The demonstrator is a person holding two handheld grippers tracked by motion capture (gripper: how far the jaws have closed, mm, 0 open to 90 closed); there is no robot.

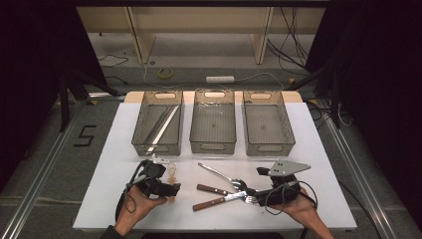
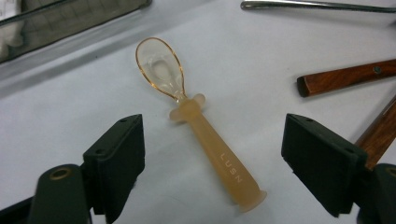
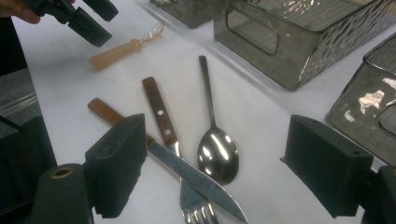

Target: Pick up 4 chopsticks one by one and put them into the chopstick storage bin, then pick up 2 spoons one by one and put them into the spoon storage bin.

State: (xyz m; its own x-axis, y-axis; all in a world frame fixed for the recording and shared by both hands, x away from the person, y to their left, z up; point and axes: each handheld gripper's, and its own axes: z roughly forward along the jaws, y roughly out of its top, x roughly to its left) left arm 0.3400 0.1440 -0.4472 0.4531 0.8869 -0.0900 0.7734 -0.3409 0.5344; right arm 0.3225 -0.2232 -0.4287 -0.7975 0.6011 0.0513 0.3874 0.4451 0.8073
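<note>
Left gripper view shows the left gripper (image 2: 212, 163), jaws wide, straddling the amber plastic spoon (image 2: 196, 121) to grasp its handle, while the right gripper (image 3: 215, 168) gapes over the metal cutlery.

I am looking along my right gripper (image 3: 215, 163), its two black jaws standing wide apart with nothing between the pads. Between them a knife (image 3: 187, 175) is lying across a fork (image 3: 175, 144), both wooden-handled, with a metal spoon (image 3: 215, 147) just to their right. Farther off to the left, the left gripper (image 3: 79, 16) is hovering just above a plastic spoon (image 3: 116, 52). Grey bins (image 3: 299, 37) are sitting at the far right.
</note>
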